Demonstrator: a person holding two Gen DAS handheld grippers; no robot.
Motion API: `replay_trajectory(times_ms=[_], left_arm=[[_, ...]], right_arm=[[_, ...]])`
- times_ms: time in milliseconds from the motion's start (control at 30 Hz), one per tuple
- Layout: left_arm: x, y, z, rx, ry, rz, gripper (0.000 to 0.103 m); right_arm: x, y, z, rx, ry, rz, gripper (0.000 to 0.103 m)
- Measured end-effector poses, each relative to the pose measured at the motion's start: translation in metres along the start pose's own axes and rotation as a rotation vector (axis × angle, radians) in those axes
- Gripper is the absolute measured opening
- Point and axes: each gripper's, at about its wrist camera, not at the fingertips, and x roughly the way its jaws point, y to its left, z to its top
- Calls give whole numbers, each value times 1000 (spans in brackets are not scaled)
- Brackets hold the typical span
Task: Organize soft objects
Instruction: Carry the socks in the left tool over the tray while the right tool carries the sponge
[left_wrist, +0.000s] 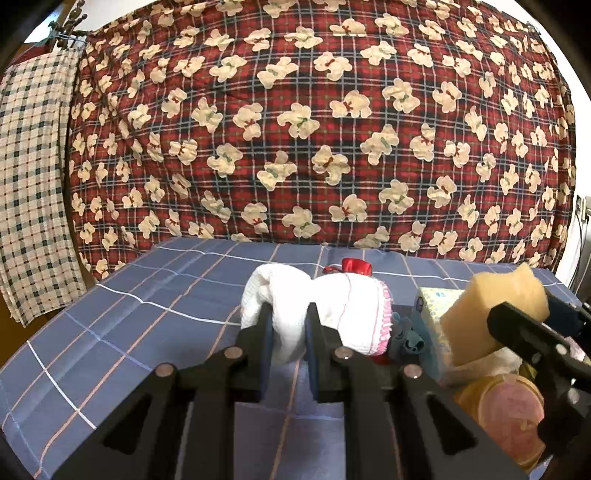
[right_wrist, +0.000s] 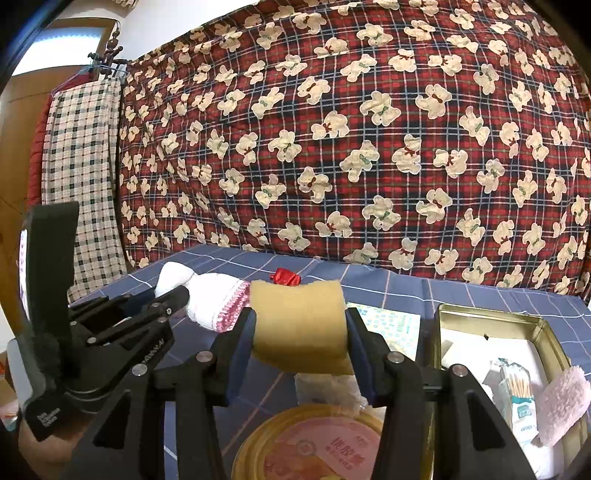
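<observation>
My left gripper (left_wrist: 288, 334) is shut on a bunched white cloth (left_wrist: 280, 295) with a pink frilled edge, lifted just above the blue checked tablecloth (left_wrist: 147, 314). A small red ribbon pouch (left_wrist: 356, 266) lies behind the cloth. My right gripper (right_wrist: 301, 336) is shut on a tan sponge (right_wrist: 299, 321), squeezed between both pads and held over the table. In the left wrist view the sponge (left_wrist: 495, 306) and the right gripper (left_wrist: 524, 328) show at the far right. The right wrist view has the left gripper (right_wrist: 173, 295) with the white cloth (right_wrist: 210, 299) at the left.
An open gold tin (right_wrist: 495, 325) at the right holds cotton swabs (right_wrist: 517, 391) and a pink fluffy cloth (right_wrist: 561, 402). A round gold lid (right_wrist: 310, 446) lies near the front edge. A patterned tissue pack (right_wrist: 391, 325) lies behind. A red bear-print quilt (left_wrist: 314, 129) hangs behind the table.
</observation>
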Motion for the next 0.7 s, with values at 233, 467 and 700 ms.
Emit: replay_trajectory(times_ms=[233,467,700], left_arm=[[4,-3,1,4,-4,1,14],[6,-12,3,16,-7,-7,14],[3,-16,1,5,-12,-17,14]], right_arm=[[6,-10,3,24,45,11,51],[9,-19,7,54,71,37,51],[5,-29,7,73,54,39,51]])
